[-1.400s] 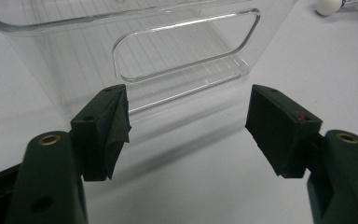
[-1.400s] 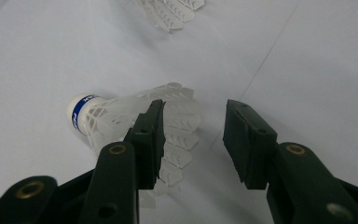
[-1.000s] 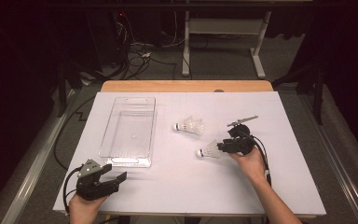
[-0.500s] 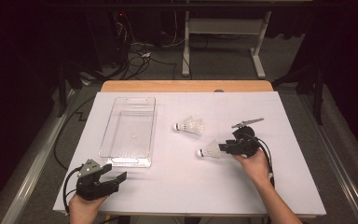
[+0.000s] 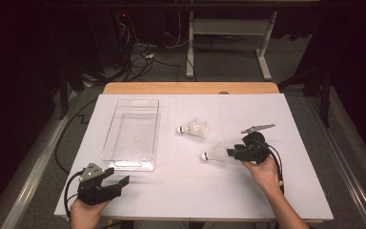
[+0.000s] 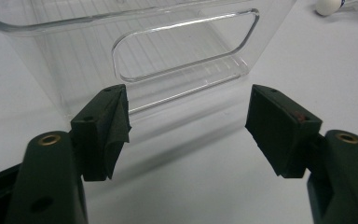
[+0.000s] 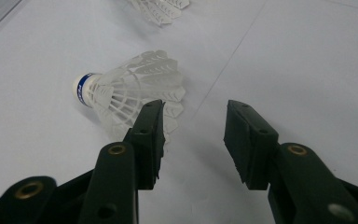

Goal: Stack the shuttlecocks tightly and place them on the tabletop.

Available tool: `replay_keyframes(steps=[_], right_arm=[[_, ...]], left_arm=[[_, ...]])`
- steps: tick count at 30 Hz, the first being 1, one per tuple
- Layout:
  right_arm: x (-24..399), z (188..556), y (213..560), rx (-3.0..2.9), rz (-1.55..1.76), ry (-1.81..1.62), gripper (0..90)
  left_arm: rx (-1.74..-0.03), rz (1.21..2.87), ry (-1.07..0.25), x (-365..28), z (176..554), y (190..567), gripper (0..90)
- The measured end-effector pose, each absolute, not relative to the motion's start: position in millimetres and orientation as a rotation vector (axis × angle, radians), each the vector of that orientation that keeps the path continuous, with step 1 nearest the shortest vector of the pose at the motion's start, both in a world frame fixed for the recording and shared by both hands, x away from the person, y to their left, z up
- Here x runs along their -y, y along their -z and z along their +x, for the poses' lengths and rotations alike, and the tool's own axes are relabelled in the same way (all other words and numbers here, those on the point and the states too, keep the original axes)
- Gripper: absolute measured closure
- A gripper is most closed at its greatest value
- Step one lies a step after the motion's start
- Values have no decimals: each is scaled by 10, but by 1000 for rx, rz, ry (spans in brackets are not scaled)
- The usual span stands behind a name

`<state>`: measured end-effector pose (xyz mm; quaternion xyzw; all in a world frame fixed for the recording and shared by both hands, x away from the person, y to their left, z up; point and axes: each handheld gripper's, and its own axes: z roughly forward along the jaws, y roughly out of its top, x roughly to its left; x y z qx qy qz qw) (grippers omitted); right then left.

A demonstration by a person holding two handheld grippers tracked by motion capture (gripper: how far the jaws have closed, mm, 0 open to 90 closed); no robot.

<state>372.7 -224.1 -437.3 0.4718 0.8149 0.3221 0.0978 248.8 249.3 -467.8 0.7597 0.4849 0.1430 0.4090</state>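
The nearer shuttlecock (image 5: 214, 153) lay on its side just right of centre frame on the white counter (image 5: 181, 191), its skirt at the tip of the right claw (image 5: 232, 153). That claw stood half spread, gripping nothing; its jaws had just been opening slightly, one jaw brushing the feathers, so closing off-centre could crush or flick them away. Since the earlier frames, the right hand had edged slightly down-frame. The left claw (image 5: 119, 182) stayed spread before the clear tray (image 5: 124, 160); a second shuttlecock (image 5: 193, 128) lay above.
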Motion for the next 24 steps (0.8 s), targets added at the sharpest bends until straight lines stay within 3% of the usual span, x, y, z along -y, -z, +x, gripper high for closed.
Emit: replay_keyframes(steps=[7, 24], right_arm=[[2264, 3640, 4361, -2369, 1386, -950, 501], [2245, 3424, 4361, -2340, 1295, -1015, 536]], left_arm=[[-1221, 1914, -360, -2493, 2486, 4677, 310], [-1224, 1911, -359, -2497, 2488, 4675, 310]])
